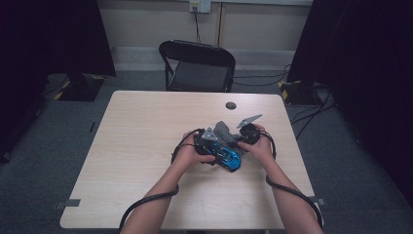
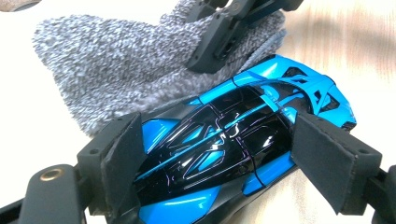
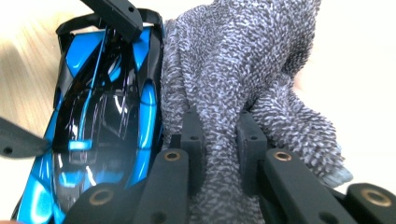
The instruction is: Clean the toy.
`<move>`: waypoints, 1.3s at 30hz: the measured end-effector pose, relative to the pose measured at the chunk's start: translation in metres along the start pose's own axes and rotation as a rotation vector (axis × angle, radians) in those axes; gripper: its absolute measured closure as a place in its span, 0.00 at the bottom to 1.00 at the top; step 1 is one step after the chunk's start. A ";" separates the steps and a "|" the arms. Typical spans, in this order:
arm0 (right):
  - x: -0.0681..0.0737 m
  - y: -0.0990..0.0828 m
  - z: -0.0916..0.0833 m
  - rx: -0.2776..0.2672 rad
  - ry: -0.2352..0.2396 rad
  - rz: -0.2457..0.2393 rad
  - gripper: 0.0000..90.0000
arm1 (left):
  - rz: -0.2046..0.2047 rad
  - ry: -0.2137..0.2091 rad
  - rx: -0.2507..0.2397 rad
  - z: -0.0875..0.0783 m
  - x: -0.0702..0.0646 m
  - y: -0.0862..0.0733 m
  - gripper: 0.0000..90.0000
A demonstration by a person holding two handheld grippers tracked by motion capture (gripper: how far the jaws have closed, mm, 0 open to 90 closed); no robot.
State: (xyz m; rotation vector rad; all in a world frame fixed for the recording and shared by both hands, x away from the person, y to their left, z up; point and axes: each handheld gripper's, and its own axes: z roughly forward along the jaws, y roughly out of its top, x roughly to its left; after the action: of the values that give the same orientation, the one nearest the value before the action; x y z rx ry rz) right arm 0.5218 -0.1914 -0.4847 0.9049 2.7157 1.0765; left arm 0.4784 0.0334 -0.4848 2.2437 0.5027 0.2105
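A glossy blue and black toy car (image 1: 230, 158) lies on the pale wooden table (image 1: 136, 146), near its middle right. My left gripper (image 2: 219, 144) straddles the car (image 2: 210, 140), its padded fingers (image 2: 123, 158) pressed against both sides of the body. A grey fuzzy cloth (image 2: 107, 70) rests against the car's far side. My right gripper (image 3: 219, 140) is shut on a fold of this cloth (image 3: 243, 60), with the car (image 3: 102, 107) just to its left. In the high view the left gripper (image 1: 207, 142) and right gripper (image 1: 248, 132) sit close together over the car and cloth (image 1: 224, 128).
A black folding chair (image 1: 197, 66) stands beyond the table's far edge. A small dark round disc (image 1: 231, 105) lies on the table near that edge. Cables trail from both grippers past the forearms. Dark curtains flank the room on both sides.
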 end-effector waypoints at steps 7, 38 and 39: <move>0.000 -0.009 -0.008 0.005 -0.001 0.004 0.85 | -0.002 0.001 -0.003 0.000 0.000 0.000 0.19; 0.009 -0.070 -0.062 0.000 -0.031 0.025 0.85 | -0.004 0.008 0.006 0.000 -0.002 0.001 0.19; 0.010 -0.073 -0.064 0.000 -0.031 0.025 0.85 | -0.004 0.008 0.006 0.000 -0.001 0.001 0.19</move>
State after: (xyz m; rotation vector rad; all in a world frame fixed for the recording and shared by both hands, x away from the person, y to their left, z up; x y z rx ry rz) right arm 0.4598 -0.2663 -0.4826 0.9503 2.6867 1.0575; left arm 0.4772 0.0324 -0.4842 2.2485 0.5124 0.2169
